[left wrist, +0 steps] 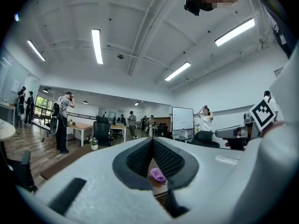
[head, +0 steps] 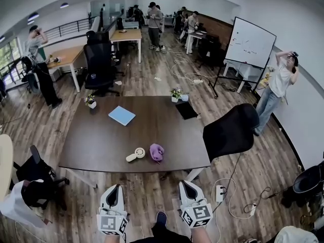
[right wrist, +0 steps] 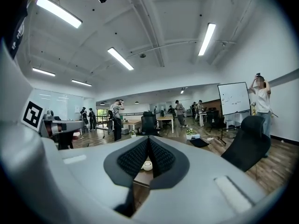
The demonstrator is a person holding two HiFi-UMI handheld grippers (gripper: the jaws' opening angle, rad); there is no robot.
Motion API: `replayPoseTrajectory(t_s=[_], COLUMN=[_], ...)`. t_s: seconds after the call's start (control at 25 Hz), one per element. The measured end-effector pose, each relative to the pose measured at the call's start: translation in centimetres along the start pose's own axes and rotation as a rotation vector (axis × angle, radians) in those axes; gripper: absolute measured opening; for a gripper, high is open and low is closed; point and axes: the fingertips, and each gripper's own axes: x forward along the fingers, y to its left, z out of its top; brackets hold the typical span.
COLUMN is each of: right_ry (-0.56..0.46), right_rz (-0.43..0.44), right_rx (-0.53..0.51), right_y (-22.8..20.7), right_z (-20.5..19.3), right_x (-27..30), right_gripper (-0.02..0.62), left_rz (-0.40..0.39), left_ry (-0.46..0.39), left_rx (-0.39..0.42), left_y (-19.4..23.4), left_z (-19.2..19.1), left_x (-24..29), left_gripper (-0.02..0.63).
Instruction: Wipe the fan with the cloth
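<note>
A small cream hand-held fan (head: 135, 155) lies near the front edge of the dark brown table (head: 101, 140). Just right of it sits a crumpled purple cloth (head: 156, 152). Both grippers hang short of the table's front edge, over the wooden floor. My left gripper (head: 115, 190) is shut and empty; past its closed jaws the purple cloth (left wrist: 158, 174) shows far off. My right gripper (head: 187, 188) is shut and empty too, and the fan (right wrist: 147, 165) shows beyond its tips.
On the table lie a blue notebook (head: 122, 115), a black pad (head: 186, 110) and two small potted plants (head: 175, 94). A black office chair (head: 231, 131) stands at the table's right front corner, another chair (head: 35, 178) at left. A power strip (head: 220, 193) and cables lie on the floor.
</note>
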Motion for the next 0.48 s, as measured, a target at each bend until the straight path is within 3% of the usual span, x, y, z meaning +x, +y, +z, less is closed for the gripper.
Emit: replayPoseTrajectory(t_s=[0.48], right_ry=[0.034], right_rz=[0.095], right_rx=[0.022], right_y=[-5.6], right_z=[0.0], right_x=[8.6], right_gripper=[0.012], left_rz=[0.052], left_ry=[0.013], left_rx=[-0.005], left_y=[0.2], left_z=[-0.8], left_x=[8.3], left_gripper=[-0.014])
